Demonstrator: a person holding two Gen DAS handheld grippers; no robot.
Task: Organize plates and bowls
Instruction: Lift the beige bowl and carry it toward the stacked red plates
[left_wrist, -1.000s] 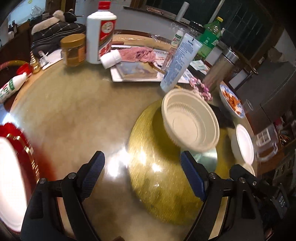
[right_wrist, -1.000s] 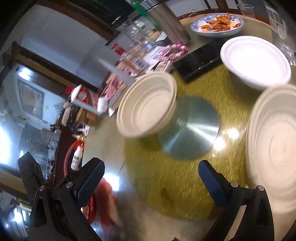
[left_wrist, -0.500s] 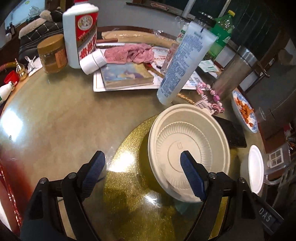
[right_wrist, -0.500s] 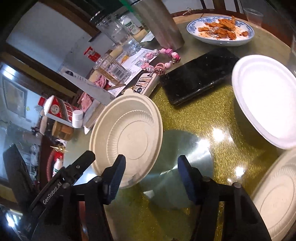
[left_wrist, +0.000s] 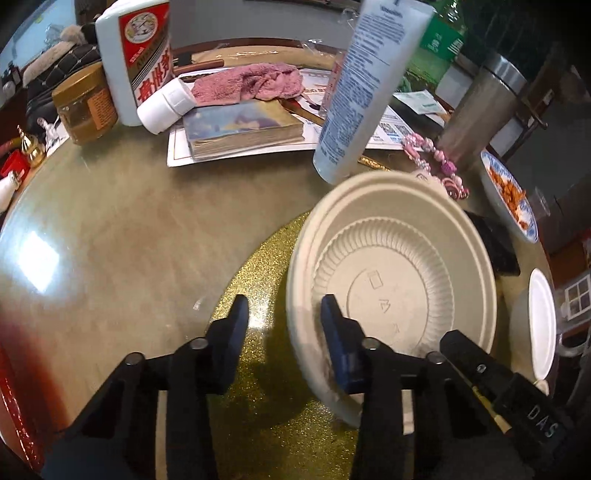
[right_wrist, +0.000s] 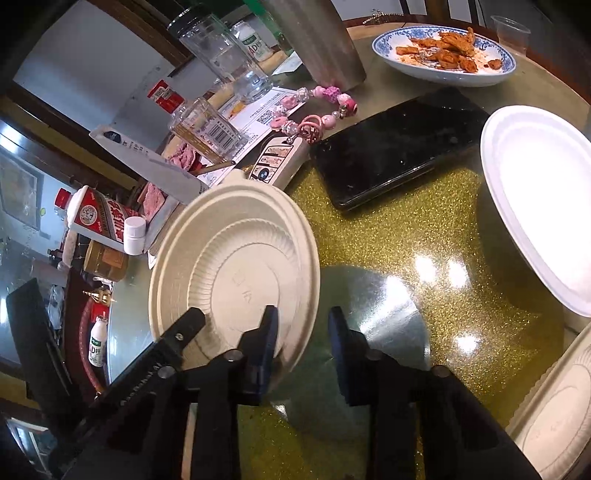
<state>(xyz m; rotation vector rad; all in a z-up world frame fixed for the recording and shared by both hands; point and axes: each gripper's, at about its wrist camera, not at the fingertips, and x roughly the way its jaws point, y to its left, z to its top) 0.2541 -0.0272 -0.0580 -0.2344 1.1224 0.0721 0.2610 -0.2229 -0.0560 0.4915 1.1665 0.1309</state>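
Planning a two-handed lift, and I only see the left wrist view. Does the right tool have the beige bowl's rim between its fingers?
Observer: Yes. In the right wrist view the right tool straddles the rim of the beige bowl, one finger inside and one outside. Its jaws have just been closing; whether they pinch yet, I cannot tell.
Operator: What is under the outside finger?
Observer: A silver disc set in the gold glitter surface.
Operator: Anything to stack it with?
Observer: A second beige dish lies at that view's lower right edge.
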